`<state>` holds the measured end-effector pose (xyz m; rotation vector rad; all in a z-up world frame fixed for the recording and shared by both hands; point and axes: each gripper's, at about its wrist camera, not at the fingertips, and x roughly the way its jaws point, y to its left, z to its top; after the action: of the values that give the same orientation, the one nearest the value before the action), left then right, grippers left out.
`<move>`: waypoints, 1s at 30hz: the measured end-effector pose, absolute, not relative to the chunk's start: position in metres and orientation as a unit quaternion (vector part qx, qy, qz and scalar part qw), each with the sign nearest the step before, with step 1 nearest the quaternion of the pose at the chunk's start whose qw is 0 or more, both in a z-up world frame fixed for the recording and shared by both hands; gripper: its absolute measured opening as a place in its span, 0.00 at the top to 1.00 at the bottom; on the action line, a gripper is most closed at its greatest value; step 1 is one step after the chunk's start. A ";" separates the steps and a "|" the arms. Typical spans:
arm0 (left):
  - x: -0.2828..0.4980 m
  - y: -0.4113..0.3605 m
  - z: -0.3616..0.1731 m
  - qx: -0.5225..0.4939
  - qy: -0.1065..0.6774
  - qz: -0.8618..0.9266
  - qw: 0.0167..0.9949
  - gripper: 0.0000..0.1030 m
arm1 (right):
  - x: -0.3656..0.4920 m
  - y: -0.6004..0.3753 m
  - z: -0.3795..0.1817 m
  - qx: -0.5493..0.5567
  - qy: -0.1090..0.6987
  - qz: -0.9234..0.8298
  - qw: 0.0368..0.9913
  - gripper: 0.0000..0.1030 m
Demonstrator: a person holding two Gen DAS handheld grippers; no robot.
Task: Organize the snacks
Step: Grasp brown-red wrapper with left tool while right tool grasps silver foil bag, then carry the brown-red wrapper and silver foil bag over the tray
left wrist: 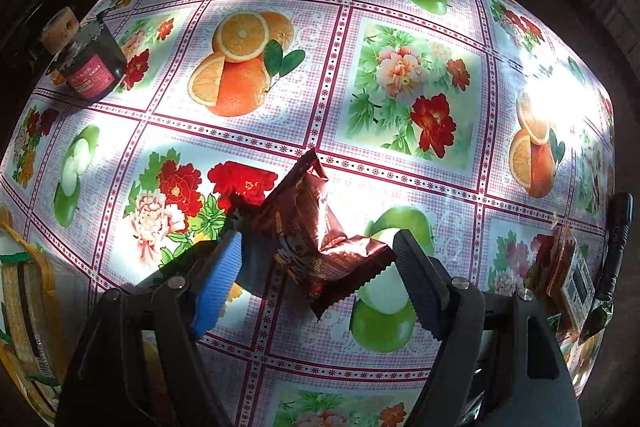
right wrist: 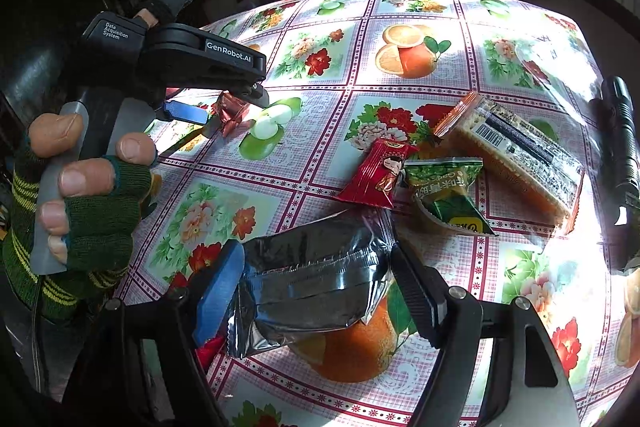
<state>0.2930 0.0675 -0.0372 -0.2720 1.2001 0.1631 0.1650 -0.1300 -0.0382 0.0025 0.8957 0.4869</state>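
Sun is glaring across the desk (right wrist: 472,7) with its glossy oilcloth of oranges, apples and flowers. The left gripper (left wrist: 316,259), marked "GenRobot.AI" and "Data Acquisition System" on its black body, is standing with jaws apart around crinkled brown foil snack wrappers (left wrist: 312,227); whether the pads are pressing them I cannot tell. The right gripper (right wrist: 316,287) is hanging wide around a shiny silver foil packet (right wrist: 316,283), its black pad apart from the foil. Just beyond are lying a red sachet with a cartoon doll (right wrist: 376,175), a green pouch with Chinese lettering (right wrist: 448,191) and a clear barcoded cracker pack (right wrist: 516,155).
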 end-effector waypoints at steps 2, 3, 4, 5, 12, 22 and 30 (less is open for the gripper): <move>0.299 0.068 -0.039 -0.121 0.562 0.087 0.814 0.23 | 0.166 -0.128 -0.039 0.000 0.431 0.233 0.872 0.26; 0.301 0.068 -0.040 -0.120 0.560 0.092 0.815 0.22 | 0.169 -0.127 -0.041 -0.003 0.432 0.232 0.872 0.25; 0.303 0.067 -0.040 -0.115 0.557 0.095 0.817 0.22 | 0.169 -0.125 -0.042 -0.005 0.433 0.232 0.871 0.24; 0.305 0.066 -0.040 -0.110 0.555 0.096 0.819 0.22 | 0.170 -0.124 -0.043 -0.008 0.431 0.233 0.872 0.23; 0.313 0.043 -0.034 -0.081 0.542 0.088 0.832 0.59 | 0.173 -0.119 -0.049 -0.027 0.434 0.219 0.874 0.21; 0.253 0.036 -0.029 -0.073 0.557 0.074 0.824 0.61 | 0.150 -0.113 -0.051 -0.040 0.435 0.243 0.866 0.21; 0.190 0.061 -0.020 -0.096 0.547 0.098 0.826 0.61 | 0.154 -0.107 -0.047 -0.003 0.444 0.239 0.864 0.21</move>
<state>0.1897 0.0606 -0.0201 -0.2036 1.1631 0.2083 0.1543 -0.1065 -0.0474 -0.0069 0.9310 0.5002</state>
